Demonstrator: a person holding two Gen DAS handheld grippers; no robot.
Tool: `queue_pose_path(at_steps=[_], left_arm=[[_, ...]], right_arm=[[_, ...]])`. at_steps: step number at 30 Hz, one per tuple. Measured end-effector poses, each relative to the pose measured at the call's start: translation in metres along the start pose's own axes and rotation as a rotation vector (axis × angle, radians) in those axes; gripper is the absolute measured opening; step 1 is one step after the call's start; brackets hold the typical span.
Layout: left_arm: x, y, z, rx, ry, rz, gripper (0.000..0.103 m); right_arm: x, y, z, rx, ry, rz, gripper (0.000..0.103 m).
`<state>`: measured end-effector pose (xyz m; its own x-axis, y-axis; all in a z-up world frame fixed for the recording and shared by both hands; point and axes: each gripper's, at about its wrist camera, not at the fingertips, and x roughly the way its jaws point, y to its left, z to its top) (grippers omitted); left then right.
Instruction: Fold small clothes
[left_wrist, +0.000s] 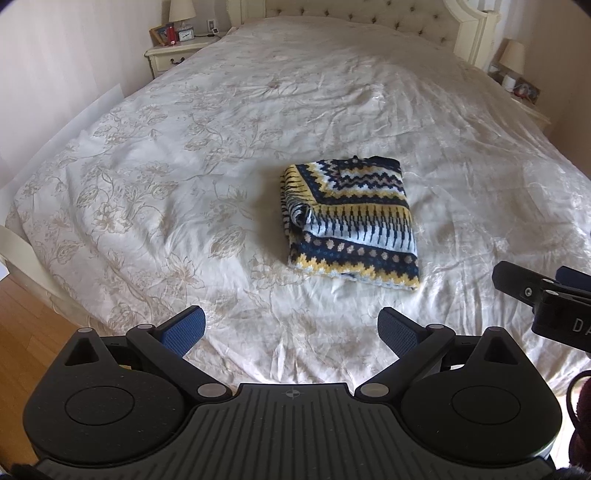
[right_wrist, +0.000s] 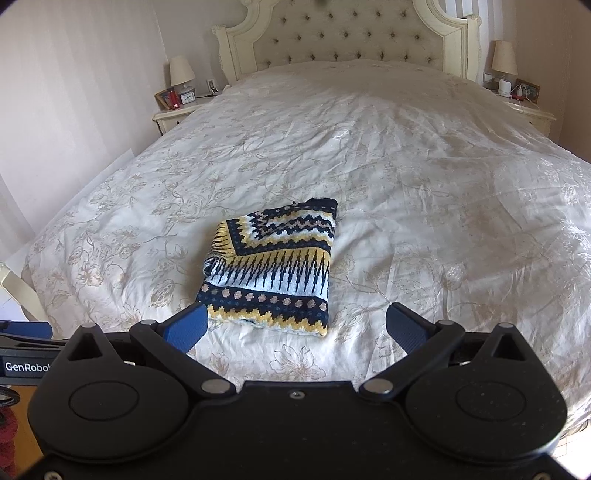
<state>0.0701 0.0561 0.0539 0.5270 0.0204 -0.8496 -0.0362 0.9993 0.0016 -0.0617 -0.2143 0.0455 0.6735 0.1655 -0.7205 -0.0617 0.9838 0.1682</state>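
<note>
- Left wrist view: our left gripper (left_wrist: 291, 332) hangs with fingers spread wide, nothing between them. The patterned knit sweater (left_wrist: 351, 225) lies folded on the floral bedspread (left_wrist: 147, 192), ahead and slightly right of the tips, apart from them. The right gripper (left_wrist: 546, 299) shows at the right edge.
- Right wrist view: our right gripper (right_wrist: 295, 326) is likewise spread and empty; the sweater (right_wrist: 273, 262) sits just ahead, its near hem by the left pad (right_wrist: 186, 326).
- We judge the fold looks done; any tidying should press the loose rolled left edge flat, not drag it.

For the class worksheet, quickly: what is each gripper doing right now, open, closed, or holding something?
Left gripper: open, holding nothing.
Right gripper: open, holding nothing; the folded sweater lies free on the bed.
</note>
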Motion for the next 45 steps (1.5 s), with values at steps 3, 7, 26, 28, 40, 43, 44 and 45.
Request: queue_pose_path(at_steps=[3, 7, 26, 28, 40, 43, 44, 45], left_arm=[[0.0004, 0.0007, 0.0002, 0.000, 0.001, -0.001, 0.101], [0.0009, -0.0005, 0.0008, 0.004, 0.002, -0.002, 0.101], [0.0034, -0.0072, 0.0014, 0.021, 0.003, -0.007, 0.101], [0.0037, -0.0078, 0.0015, 0.021, 0.004, -0.006, 0.101], [0.0058, -0.0071, 0.0037, 0.019, 0.008, -0.003, 0.101], [0.0055, -0.0075, 0.0039, 0.020, 0.008, -0.003, 0.101], [0.0062, -0.0069, 0.0038, 0.021, 0.009, -0.005, 0.101], [0.0064, -0.0068, 0.0040, 0.021, 0.010, -0.005, 0.101]], right_arm=[[0.0010, 0.0004, 0.0009, 0.001, -0.002, 0.001, 0.102], [0.0019, 0.0003, 0.0024, -0.002, -0.004, 0.003, 0.102], [0.0026, -0.0007, 0.0005, -0.004, -0.001, -0.006, 0.102], [0.0027, -0.0008, 0.0003, -0.004, -0.001, -0.006, 0.102], [0.0075, -0.0017, -0.0025, 0.003, 0.016, -0.002, 0.102], [0.0078, -0.0016, -0.0023, 0.005, 0.017, -0.002, 0.102], [0.0078, -0.0017, -0.0025, 0.006, 0.017, -0.002, 0.102], [0.0078, -0.0019, -0.0022, 0.005, 0.017, -0.002, 0.102]])
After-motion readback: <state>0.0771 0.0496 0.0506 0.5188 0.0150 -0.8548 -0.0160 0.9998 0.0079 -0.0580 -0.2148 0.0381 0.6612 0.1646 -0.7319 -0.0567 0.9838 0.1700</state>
